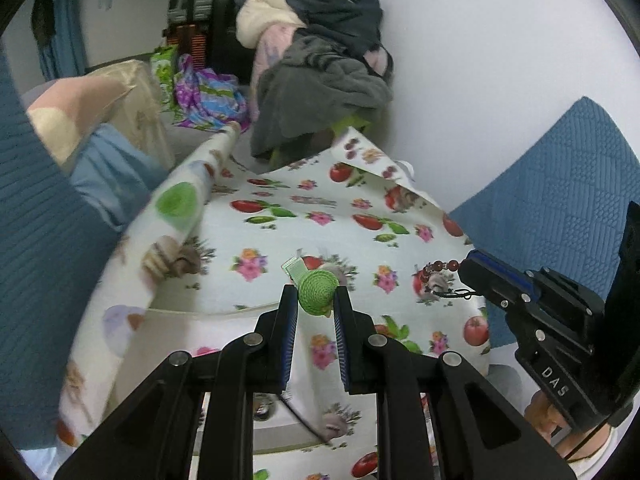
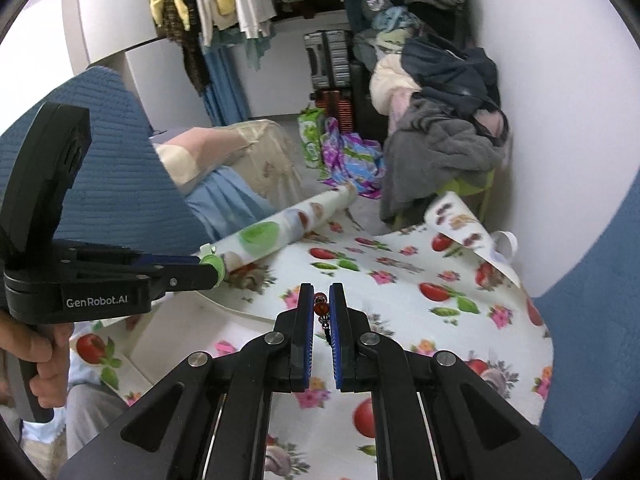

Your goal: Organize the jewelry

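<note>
A green coiled ornament is clamped by the left gripper; a red bead bracelet is pinched in the right gripper above the tabletop.

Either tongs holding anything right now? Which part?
Both. Left tongs pinch a green coiled hair clip by its round disc. Right tongs are shut on a red bead bracelet, gripped on its beads.
</note>
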`<action>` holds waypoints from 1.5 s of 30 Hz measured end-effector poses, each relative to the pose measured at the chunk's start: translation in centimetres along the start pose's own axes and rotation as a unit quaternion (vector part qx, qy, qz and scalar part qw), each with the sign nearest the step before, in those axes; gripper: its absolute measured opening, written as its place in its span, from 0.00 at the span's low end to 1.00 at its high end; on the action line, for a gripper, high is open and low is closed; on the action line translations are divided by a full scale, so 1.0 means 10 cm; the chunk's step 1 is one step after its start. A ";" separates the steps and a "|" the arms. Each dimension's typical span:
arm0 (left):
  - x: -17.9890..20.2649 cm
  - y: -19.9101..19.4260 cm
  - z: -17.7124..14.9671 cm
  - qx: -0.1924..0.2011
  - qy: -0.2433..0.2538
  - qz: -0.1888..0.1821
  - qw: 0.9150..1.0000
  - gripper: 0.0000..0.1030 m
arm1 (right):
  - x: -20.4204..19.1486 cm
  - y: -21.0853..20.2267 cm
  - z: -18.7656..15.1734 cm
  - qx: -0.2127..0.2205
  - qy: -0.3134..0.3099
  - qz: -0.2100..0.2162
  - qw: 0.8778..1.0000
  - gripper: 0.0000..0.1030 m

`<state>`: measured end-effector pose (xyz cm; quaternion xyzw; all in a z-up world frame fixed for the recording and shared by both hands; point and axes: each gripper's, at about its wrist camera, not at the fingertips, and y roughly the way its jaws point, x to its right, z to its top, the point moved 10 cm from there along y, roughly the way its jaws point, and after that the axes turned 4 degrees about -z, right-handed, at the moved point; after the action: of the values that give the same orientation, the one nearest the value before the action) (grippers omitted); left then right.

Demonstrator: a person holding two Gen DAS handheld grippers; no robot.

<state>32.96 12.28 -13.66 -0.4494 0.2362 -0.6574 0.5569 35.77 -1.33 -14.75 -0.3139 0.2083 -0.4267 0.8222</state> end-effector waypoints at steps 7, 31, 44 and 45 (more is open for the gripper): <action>-0.63 0.03 -0.31 -0.004 -0.029 0.009 1.000 0.17 | -0.44 0.30 -0.17 -0.032 -0.006 0.024 0.999 0.05; -1.33 0.63 -1.19 -0.049 -0.086 0.012 0.995 0.19 | -1.05 1.13 -1.15 -0.141 -0.030 0.059 0.988 0.07; -1.05 -0.32 -0.75 0.046 -0.031 0.067 0.996 0.79 | -0.97 0.54 -0.44 -0.065 -0.029 0.053 0.996 0.72; -1.01 -0.43 -0.71 0.057 -0.027 0.071 0.996 0.79 | -0.96 0.46 -0.36 -0.052 -0.030 0.048 0.997 0.81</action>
<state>24.40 21.65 -16.93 -0.4169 0.2146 -0.6164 0.6326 30.88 7.48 -19.82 -0.3590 0.2203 -0.3656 0.8300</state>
